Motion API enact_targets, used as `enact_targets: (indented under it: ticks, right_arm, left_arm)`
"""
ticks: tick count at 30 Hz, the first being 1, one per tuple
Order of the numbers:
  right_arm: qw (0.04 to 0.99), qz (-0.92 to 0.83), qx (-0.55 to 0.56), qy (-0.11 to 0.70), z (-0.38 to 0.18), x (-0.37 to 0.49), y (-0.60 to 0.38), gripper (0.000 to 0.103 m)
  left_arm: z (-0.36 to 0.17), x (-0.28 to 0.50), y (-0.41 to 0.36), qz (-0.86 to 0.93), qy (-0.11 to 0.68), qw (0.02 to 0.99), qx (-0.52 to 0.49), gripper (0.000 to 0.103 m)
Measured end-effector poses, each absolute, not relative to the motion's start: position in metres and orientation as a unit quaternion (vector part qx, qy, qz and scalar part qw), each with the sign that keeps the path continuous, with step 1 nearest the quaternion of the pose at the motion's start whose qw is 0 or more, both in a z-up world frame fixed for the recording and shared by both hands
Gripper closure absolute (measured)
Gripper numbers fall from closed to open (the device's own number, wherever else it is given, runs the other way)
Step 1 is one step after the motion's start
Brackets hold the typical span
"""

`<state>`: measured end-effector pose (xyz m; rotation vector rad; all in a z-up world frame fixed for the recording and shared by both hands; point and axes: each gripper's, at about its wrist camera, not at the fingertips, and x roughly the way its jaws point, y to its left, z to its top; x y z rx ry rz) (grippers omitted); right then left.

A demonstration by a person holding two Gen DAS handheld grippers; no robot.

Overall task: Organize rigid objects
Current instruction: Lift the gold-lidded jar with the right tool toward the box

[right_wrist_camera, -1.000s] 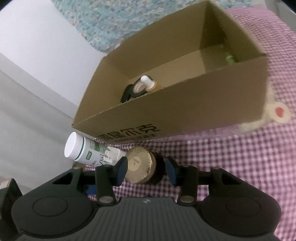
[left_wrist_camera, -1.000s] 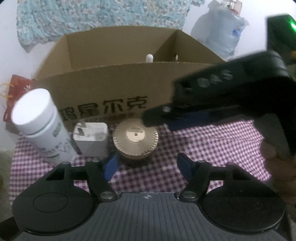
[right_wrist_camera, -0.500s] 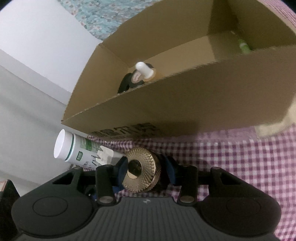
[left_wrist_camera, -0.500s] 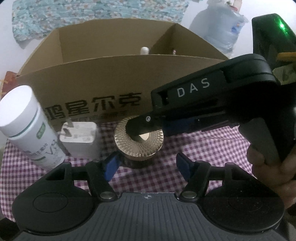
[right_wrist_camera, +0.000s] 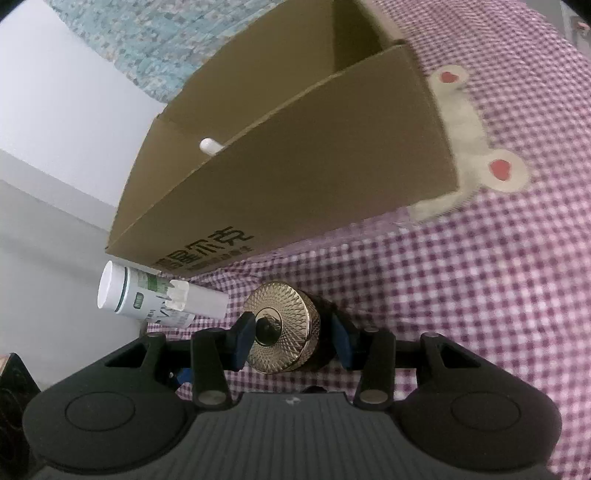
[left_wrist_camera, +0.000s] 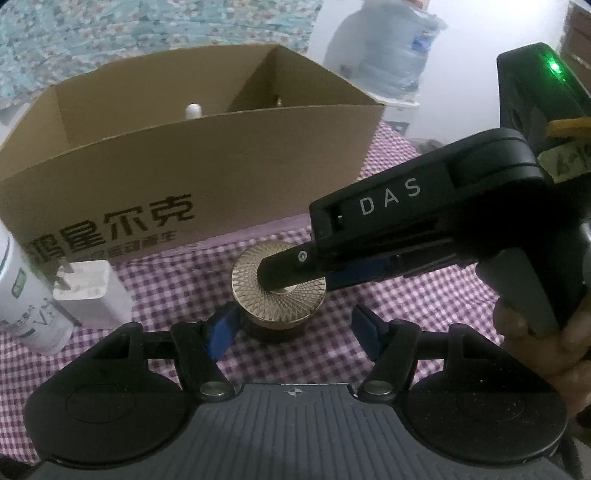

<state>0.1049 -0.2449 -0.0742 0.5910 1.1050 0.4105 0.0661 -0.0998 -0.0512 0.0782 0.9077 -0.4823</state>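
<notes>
The checked purple-and-white cloth (right_wrist_camera: 461,295) covers the worktop, and a pale cartoon patch with red hearts (right_wrist_camera: 500,170) is printed on it just past the right end of the cardboard box (left_wrist_camera: 177,173). That box is the landmark here: open-topped, brown, with dark Chinese lettering on its near wall, and a white rounded cap (left_wrist_camera: 193,109) pokes above the rim inside it. Behind the box hangs a blue floral fabric (left_wrist_camera: 147,33), and to the box's far right stands a large clear water bottle (left_wrist_camera: 391,62).

In front of the box's near wall, towards its left end, stands a white tube bottle with green print (right_wrist_camera: 144,295), with a white plug adapter (left_wrist_camera: 90,291) just beside it on the side nearer the jar. Further along the same wall, roughly below the lettering's right end, sits the gold-lidded jar (right_wrist_camera: 280,328), its patterned round lid facing up and its dark body resting on the cloth.

The right tongs (right_wrist_camera: 291,341) reach in from the side away from the box, their blue pads set on either side of the jar at a narrow spread; the left pad touches the lid's edge, and whether the right pad presses the body I cannot tell. The left tongs (left_wrist_camera: 295,328) hang wide apart, holding nothing, just short of the jar.
</notes>
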Motion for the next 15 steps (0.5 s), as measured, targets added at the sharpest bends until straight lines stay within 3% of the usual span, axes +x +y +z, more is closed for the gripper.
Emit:
enact_targets:
  ticks: [15]
  right_arm:
    - [0.791,0.174,0.305,0.5,-0.071,0.1,-0.271,0.054]
  left_arm:
    - [-0.051,0.075,-0.098,-0.225,0.447,0.864,0.053,0.03]
